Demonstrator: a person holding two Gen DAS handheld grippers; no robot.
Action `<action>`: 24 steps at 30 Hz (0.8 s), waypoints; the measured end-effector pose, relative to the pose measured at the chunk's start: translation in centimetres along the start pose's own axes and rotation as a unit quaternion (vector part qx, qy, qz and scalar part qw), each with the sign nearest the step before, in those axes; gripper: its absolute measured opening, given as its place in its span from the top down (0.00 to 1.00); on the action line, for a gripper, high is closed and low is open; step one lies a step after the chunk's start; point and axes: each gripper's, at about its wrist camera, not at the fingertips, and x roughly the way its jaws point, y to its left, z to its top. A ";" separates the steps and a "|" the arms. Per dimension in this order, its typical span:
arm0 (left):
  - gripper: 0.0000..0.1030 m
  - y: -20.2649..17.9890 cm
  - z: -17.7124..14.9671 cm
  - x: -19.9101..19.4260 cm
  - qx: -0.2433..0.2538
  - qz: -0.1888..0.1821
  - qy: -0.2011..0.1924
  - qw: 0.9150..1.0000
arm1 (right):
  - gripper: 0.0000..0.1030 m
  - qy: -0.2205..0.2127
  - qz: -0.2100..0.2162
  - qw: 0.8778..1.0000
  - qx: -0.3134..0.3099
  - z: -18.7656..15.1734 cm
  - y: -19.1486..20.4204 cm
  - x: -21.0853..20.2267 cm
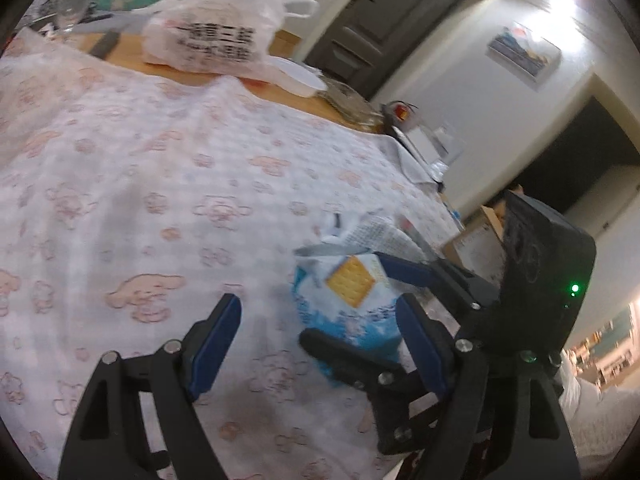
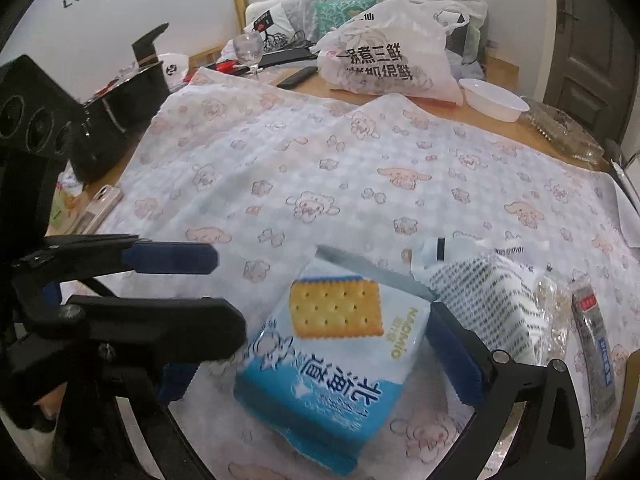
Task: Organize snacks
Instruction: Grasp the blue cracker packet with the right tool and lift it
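Observation:
A blue and white cracker pack point(image 2: 320, 364) lies on the patterned cloth point(image 2: 320, 168); it also shows in the left wrist view point(image 1: 352, 300). My right gripper point(image 2: 320, 372) is open, its fingers either side of the pack, not closed on it. My left gripper point(image 1: 320, 340) is open and empty just left of the pack; it shows at the left of the right wrist view. A white printed snack pack point(image 2: 484, 300) and a grey stick pack point(image 2: 592, 344) lie to the right.
A large white plastic bag point(image 2: 392, 60), a white bowl point(image 2: 492, 100), a wine glass point(image 2: 250, 50), a black pot point(image 2: 116, 116), a phone point(image 2: 100, 208) and a glass dish point(image 2: 560, 128) stand around the cloth on the wooden table.

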 end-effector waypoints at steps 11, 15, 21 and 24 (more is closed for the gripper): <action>0.26 -0.3 -0.2 0.1 0.001 0.014 -0.003 1.000 | 0.25 0.025 -0.026 0.999 -0.004 -1.6 -1.1 -1.6; 0.26 -0.2 -0.3 0.2 0.000 0.015 -0.003 1.000 | 0.34 0.032 -0.014 0.999 0.013 -1.9 -1.4 -2.1; 0.26 -0.2 -0.3 0.3 0.002 0.015 -0.001 1.000 | 0.33 0.031 -0.024 0.999 0.015 -1.4 -1.0 -1.1; 0.26 -0.4 -0.2 0.3 0.001 0.008 -0.001 1.000 | 0.40 0.031 -0.029 0.999 -0.004 -1.4 -0.6 -1.0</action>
